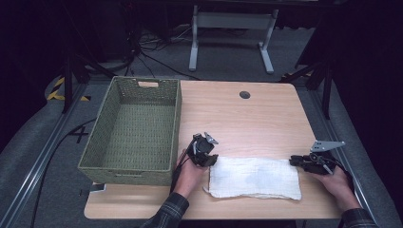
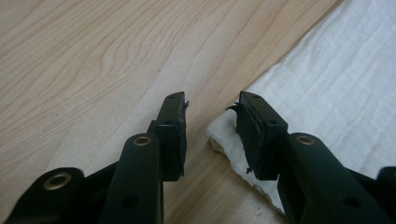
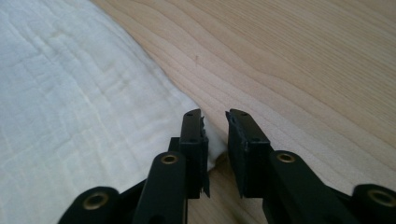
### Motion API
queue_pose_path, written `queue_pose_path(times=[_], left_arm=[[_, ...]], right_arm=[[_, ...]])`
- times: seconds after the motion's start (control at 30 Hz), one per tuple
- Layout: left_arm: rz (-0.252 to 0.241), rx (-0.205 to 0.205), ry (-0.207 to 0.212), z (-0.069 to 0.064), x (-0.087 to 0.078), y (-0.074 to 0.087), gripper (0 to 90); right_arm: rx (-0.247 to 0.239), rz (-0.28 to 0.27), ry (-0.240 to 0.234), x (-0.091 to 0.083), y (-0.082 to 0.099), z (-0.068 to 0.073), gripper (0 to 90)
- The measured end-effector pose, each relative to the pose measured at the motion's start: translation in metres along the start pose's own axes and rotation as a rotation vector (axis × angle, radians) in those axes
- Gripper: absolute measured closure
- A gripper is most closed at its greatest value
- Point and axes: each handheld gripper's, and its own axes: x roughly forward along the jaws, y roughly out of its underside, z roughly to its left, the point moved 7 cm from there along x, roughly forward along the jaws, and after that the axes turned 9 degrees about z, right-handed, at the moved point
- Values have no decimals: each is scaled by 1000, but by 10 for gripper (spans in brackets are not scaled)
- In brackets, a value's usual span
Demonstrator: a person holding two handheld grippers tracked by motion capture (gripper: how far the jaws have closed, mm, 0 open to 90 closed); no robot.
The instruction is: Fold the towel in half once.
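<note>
Light wood table (image 1: 247,118) on grey carpet; dark room behind, white desk frame (image 1: 233,33) at far side. Green woven basket (image 1: 133,130) sits on table's far-left part. White cloth (image 1: 254,176) lies flat along the near edge, right of the basket.

Left gripper (image 1: 205,154) at cloth's left end: jaws apart, cloth corner (image 2: 224,137) beside one pad, no pinch. Right gripper (image 1: 308,162) at cloth's right end: jaws narrowly parted, astride the cloth edge (image 3: 211,149); pad contact cannot be made out.

Forearms cut off at the bottom. Bare tabletop beyond the cloth.
</note>
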Motion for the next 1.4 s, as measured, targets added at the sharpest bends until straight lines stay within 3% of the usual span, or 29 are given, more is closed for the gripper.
queue_pose_path(times=[0.03,0.27,0.47,0.53,0.57,0.63,0.8,1.1,1.23,1.4], left_arm=[[2,11,-14,1,1,0,625],[22,31,-2,-1,5,2,655],[33,64,43,-3,5,1,848],[25,61,33,-3,5,0,862],[5,39,28,-3,6,-1,865],[0,28,42,-2,3,-3,869],[-70,0,14,2,-4,-12,870],[-134,-50,-23,16,-12,-28,870],[-148,-52,-30,20,-13,-32,871],[-172,-56,-12,17,-19,-30,871]], right_arm=[[3,-5,-8,0,0,0,787],[-2,-2,-25,1,0,3,863],[-31,-2,-7,1,0,4,874],[-34,2,-8,0,0,4,875],[-35,4,-2,0,-1,3,875],[-46,12,20,-1,-1,1,876],[-36,-20,42,-7,-10,-8,876],[-22,-66,68,-8,-31,-28,877],[-12,-94,84,-9,-41,-37,877],[-12,-102,79,-11,-41,-34,877]])
